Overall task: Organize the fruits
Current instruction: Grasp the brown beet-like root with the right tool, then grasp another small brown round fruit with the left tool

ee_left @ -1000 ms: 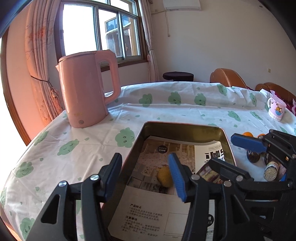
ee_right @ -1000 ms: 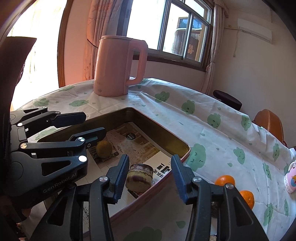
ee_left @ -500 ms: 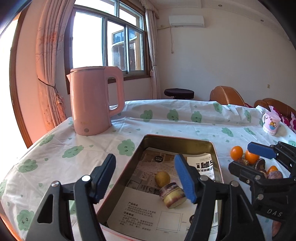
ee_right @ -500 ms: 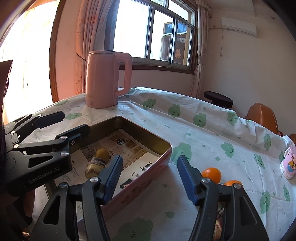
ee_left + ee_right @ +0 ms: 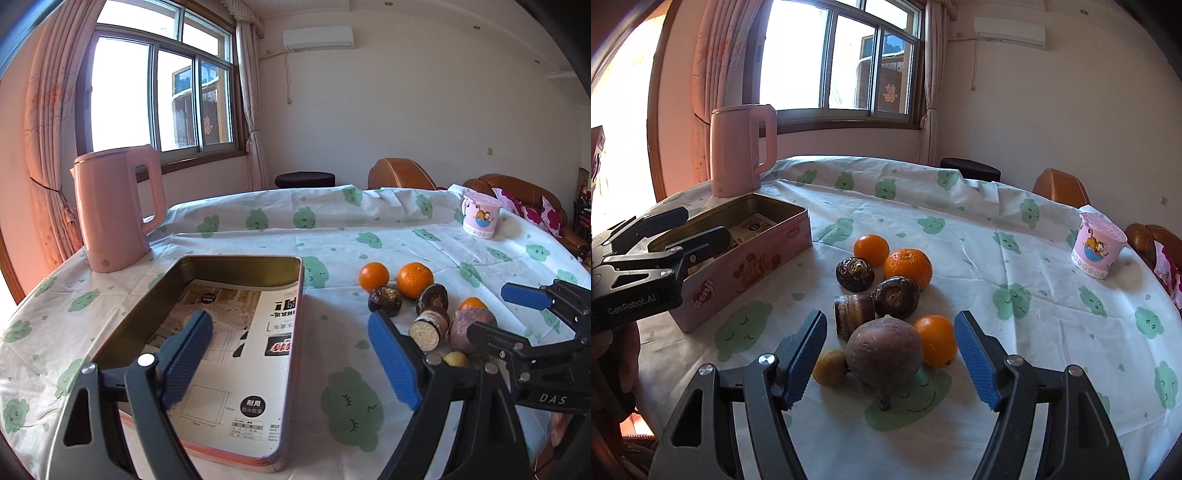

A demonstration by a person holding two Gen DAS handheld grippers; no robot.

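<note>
A pink tin box [image 5: 236, 332] lined with printed paper lies open on the table; it also shows in the right wrist view [image 5: 746, 266]. A cluster of fruit lies right of it: three oranges [image 5: 908, 267], dark brown fruits [image 5: 895, 297], a large purple-brown fruit [image 5: 884, 350] and a small yellow one [image 5: 830, 367]. My right gripper [image 5: 890, 356] is open and empty, its fingers on either side of the purple-brown fruit. My left gripper [image 5: 291, 354] is open and empty over the tin's right rim; a yellow fruit in the tin is mostly hidden behind its left finger.
A pink kettle [image 5: 118, 206] stands at the back left behind the tin. A pink cartoon cup [image 5: 480, 216] stands at the far right of the cloud-print tablecloth [image 5: 351, 236]. Brown chairs [image 5: 402, 175] and a dark stool sit beyond the table.
Both grippers have pulled back from the tin and swung right. The right gripper, empty, now frames the fruit cluster; the cut fruit left in the tin is now out of sight.
</note>
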